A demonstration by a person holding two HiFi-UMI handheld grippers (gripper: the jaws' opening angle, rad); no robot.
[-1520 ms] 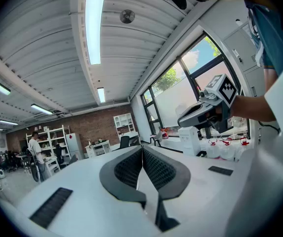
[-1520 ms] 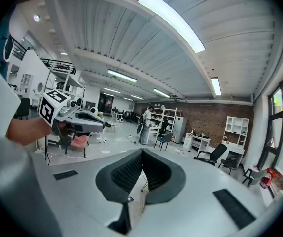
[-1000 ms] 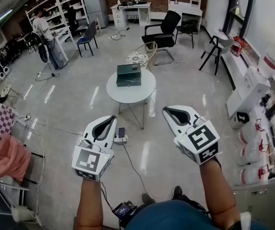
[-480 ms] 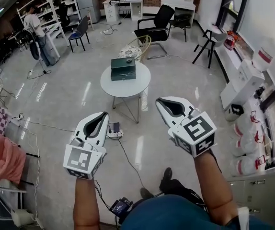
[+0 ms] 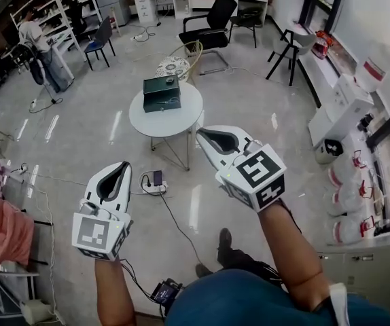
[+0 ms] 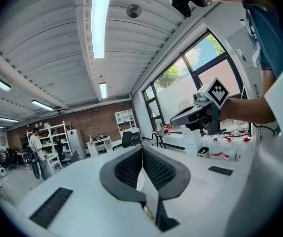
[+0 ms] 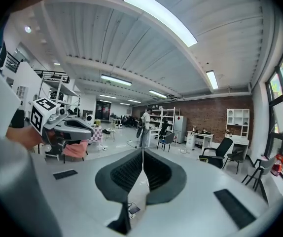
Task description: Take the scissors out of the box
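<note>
L claw (image 5: 125, 164) & R claw (image 5: 200, 132) closed, empty; box (image 5: 161, 94) on round table (image 5: 183, 116) well ahead.

Two bare forearms reach forward, each holding a claw roughly level: left claw (image 5: 115, 176) and right claw (image 5: 212, 136) both closed, empty.

The round white table on thin metal legs (image 5: 140, 123) stands alone on glossy grey floor (image 5: 79, 138), and the floor is bare to its left, to its right and along its near side. On the table the dark green rectangular box (image 5: 162, 94) takes the far left part; the near and right parts of the top lie bare. Just behind the table a tan rattan chair with a patterned cushion (image 5: 179, 65) crowds the far side. In front of the table a white power strip (image 5: 153, 184) and its thin black cable (image 5: 174, 221) lie flat on the floor
</note>
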